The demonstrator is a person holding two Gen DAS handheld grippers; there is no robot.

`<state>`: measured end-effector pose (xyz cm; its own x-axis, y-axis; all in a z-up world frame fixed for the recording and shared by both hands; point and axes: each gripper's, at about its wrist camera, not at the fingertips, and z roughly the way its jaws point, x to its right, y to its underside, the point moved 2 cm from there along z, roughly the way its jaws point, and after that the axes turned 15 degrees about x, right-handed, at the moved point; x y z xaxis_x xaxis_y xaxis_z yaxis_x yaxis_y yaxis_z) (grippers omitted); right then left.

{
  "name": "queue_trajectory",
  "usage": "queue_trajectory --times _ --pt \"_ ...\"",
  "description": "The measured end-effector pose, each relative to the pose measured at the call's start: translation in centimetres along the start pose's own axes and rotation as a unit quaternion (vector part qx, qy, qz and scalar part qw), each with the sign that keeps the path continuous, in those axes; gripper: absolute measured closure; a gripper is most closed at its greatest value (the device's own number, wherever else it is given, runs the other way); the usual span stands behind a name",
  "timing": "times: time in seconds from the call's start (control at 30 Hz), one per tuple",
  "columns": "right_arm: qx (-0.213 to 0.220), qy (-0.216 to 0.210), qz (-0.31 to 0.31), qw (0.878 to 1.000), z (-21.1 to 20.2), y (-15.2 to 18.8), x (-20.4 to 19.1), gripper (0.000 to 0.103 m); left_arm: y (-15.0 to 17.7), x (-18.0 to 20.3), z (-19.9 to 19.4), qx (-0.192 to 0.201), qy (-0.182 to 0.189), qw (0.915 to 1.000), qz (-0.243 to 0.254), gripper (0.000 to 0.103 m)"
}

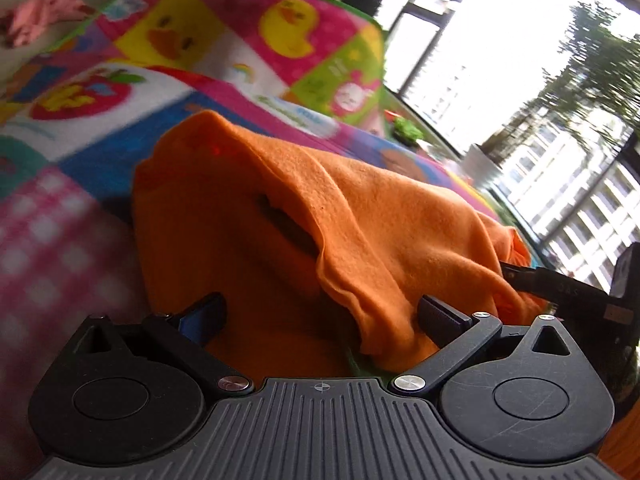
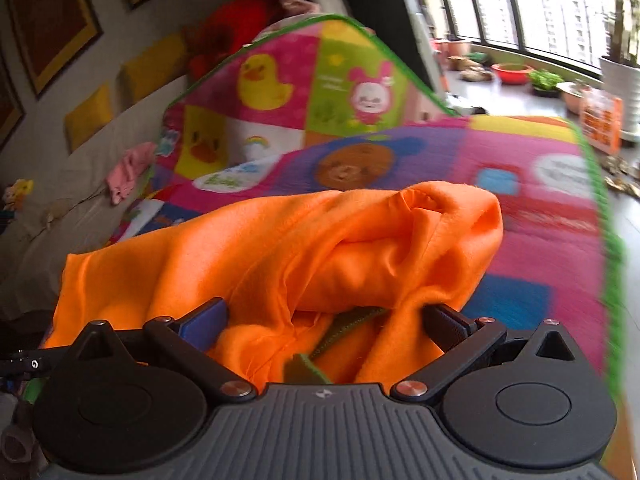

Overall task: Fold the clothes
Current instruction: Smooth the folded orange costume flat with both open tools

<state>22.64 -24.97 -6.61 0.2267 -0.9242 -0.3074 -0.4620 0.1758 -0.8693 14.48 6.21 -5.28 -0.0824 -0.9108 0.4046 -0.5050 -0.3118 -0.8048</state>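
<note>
Cloth (image 1: 360, 216), orange, is bunching between both wide-spread grippers, left gripper (image 1: 320, 316) and right gripper (image 2: 326, 316), neither pinching it; judging, each should clamp an edge at twelve o'clock.

— Room ahead of the left gripper (image 1: 320, 316)? — None; blocked by the bunched orange cloth (image 1: 304, 216) between the spread fingers.

— And beside it? — Crowded on the right by the other gripper's finger (image 1: 560, 286), pressed against the cloth.

— Beyond the right gripper (image 2: 324, 320)? — Open quilt (image 2: 532, 208) past the orange heap (image 2: 320, 240); further off, hemmed by the propped-up quilt fold (image 2: 304, 80) and pots (image 2: 512, 72) by the window.
</note>
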Motion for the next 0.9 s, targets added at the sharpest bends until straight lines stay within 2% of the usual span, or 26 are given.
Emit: queue_trajectory --times 0.07,0.17,0.27,0.43,0.47,0.53,0.6,0.67,0.77,0.9 --pt "-0.001 0.001 -0.028 1.000 1.1 -0.1 -0.8 0.000 -0.4 -0.7 0.1 -0.003 -0.015 0.9998 0.009 0.000" --pt "-0.008 0.014 -0.073 0.997 1.0 -0.3 -1.1 0.000 -0.3 -1.1 0.0 -0.008 -0.019 0.9996 0.018 0.000" --pt "-0.004 0.036 -0.120 0.992 -1.0 0.2 -0.3 0.000 -0.1 -1.0 -0.2 -0.007 -0.020 0.9994 0.026 0.000" --pt "-0.006 0.039 -0.119 0.992 -3.9 1.6 1.3 0.000 -0.3 -0.2 -0.8 0.006 -0.012 0.9990 0.042 0.000" --pt "-0.004 0.040 -0.117 0.992 -4.1 1.7 1.5 0.000 -0.4 0.1 -1.1 0.014 -0.009 0.9988 0.047 0.000" --pt "-0.001 0.043 -0.115 0.992 -4.2 1.8 1.6 0.000 -1.4 1.4 -2.8 0.058 0.011 0.9962 0.064 0.000" --pt "-0.003 0.046 -0.118 0.992 -3.9 1.9 1.3 0.000 -2.7 2.7 -4.5 0.102 0.050 0.9911 0.070 0.000" --pt "-0.004 0.049 -0.121 0.991 -3.6 2.0 1.0 0.000 -3.9 3.6 -5.1 0.127 0.086 0.9865 0.056 0.000" --pt "-0.002 0.053 -0.122 0.991 -3.5 2.0 0.7 0.000 -4.3 4.3 -3.2 0.119 0.114 0.9861 0.022 0.000" --pt "0.002 0.052 -0.117 0.992 -3.9 2.0 0.7 0.000 -2.2 3.7 1.7 0.057 0.077 0.9949 0.031 0.000"
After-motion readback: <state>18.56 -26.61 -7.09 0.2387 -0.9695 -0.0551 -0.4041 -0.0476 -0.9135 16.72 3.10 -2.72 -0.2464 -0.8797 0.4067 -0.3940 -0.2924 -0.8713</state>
